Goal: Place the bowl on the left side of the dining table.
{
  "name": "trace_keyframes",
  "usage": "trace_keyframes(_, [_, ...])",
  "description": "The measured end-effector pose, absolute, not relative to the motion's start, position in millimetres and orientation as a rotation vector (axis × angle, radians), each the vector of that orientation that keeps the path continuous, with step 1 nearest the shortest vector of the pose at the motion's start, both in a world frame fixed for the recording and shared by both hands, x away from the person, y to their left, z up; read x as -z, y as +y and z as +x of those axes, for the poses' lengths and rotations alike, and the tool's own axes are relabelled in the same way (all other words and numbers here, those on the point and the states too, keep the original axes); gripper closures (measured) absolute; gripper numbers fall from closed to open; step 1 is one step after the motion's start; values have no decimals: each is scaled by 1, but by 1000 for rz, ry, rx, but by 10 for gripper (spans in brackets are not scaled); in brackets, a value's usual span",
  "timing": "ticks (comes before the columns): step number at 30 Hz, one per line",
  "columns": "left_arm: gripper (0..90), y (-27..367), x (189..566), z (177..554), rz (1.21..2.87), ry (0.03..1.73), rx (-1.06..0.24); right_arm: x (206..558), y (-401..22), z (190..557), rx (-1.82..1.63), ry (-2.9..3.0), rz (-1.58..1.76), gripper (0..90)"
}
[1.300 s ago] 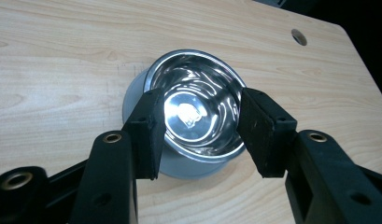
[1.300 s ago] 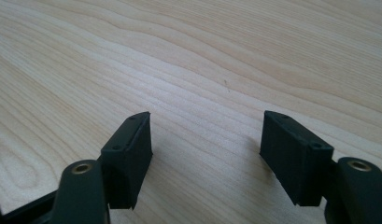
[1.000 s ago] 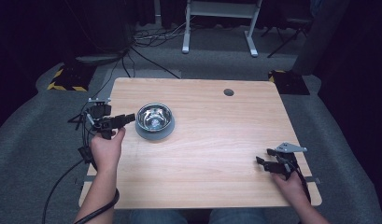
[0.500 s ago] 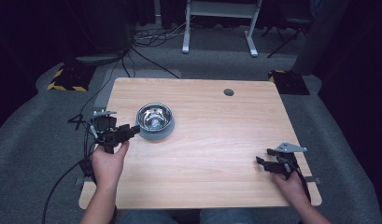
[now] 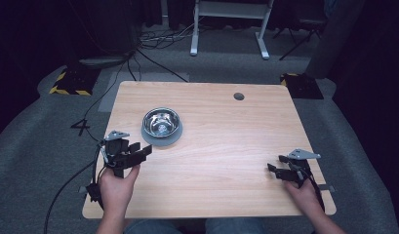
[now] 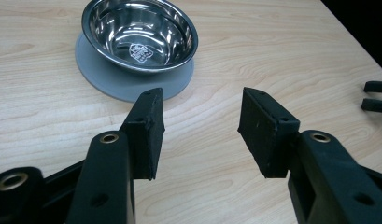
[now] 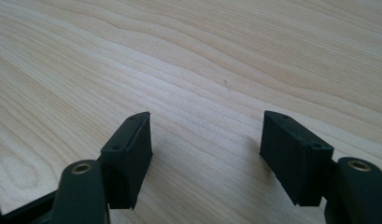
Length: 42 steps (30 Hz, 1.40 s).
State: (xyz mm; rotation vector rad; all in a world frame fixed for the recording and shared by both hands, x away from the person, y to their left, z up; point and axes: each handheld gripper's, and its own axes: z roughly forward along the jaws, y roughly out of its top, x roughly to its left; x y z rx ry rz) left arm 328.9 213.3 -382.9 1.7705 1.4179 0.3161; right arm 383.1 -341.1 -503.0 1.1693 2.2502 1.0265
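The bowl [image 5: 161,123] sits on its grey mat [image 5: 153,140] toward the table's [image 5: 226,195] far-left corner. The left gripper [image 5: 144,150] hovers just beside it near the left edge, jaws apart and empty. The right gripper [image 5: 276,164] rests near the right edge, jaws apart over bare wood, with open tabletop between the two.

text: none legible | bowl [image 6: 139,35] bottom: printed mark, too small to read
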Motion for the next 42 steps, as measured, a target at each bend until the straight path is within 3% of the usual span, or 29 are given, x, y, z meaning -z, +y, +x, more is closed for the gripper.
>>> trace_keyframes(17, [476, 189, 411, 303, 1840, 1364, -279, 503, -341, 383, -1027, 2250, 1169, 340])
trace_keyframes(42, [400, 145, 474, 304, 2105, 1312, -259, 503, -341, 383, -1027, 2251, 1169, 336])
